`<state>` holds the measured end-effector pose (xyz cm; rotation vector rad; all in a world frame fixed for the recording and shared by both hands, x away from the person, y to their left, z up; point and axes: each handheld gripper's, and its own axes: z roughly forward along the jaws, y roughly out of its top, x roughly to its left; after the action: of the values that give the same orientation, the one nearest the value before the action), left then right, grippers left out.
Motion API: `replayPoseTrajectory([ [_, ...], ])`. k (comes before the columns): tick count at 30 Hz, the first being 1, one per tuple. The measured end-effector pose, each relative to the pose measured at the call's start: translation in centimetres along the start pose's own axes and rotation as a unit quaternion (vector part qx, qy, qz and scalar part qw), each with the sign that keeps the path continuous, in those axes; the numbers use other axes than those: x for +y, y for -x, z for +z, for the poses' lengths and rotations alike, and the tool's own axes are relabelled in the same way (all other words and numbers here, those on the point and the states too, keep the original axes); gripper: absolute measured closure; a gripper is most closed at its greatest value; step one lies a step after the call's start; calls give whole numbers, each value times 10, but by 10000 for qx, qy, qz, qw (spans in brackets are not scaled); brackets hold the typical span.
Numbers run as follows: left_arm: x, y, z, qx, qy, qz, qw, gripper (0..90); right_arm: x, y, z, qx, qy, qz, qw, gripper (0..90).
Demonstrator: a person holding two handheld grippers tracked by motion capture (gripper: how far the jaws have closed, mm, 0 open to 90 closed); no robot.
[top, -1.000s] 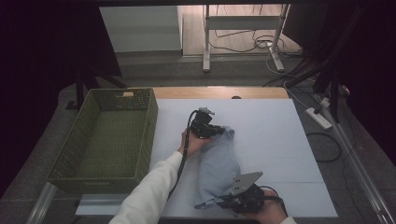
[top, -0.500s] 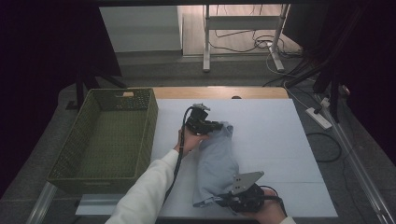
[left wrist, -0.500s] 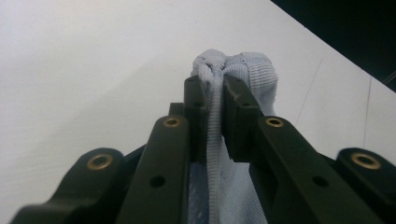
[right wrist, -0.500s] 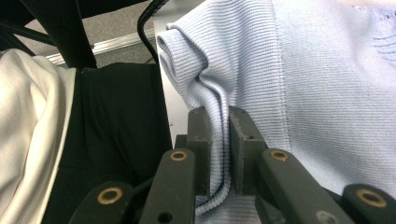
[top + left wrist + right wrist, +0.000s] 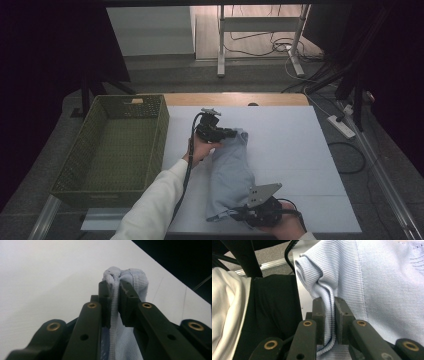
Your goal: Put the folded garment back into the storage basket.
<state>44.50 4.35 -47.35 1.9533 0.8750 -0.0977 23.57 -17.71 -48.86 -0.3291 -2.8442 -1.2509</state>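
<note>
The light-blue knit garment lies on the white table, its long axis running near to far. The left gripper clamps its far end, the right gripper its near end, with the green basket left of both.

Both grippers are black. The left gripper trails a black cable along a white sleeve. The right gripper carries a grey three-cornered plate. Brass-coloured bushings, possibly screws, dot the black jaw arms.
</note>
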Motion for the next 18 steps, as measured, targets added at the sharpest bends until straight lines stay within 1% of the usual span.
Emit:
replayPoseTrajectory([
  [3, 2, 1, -5, 24, 33, 27, 10000, 808, 0, 1, 0, -15, 30, 15, 10000, 801],
  [9, 3, 1, -10, 51, 74, -23, 10000, 808, 1, 3, 2, 14, 28, 57, 10000, 801],
  [14, 7, 2, -16, 112, 142, -3, 9998, 808, 2, 5, 2, -35, 96, 60, 9999, 801],
  [18, 9, 2, -17, 113, 160, -18, 9998, 808, 2, 9, 0, -91, 167, 148, 9997, 801],
])
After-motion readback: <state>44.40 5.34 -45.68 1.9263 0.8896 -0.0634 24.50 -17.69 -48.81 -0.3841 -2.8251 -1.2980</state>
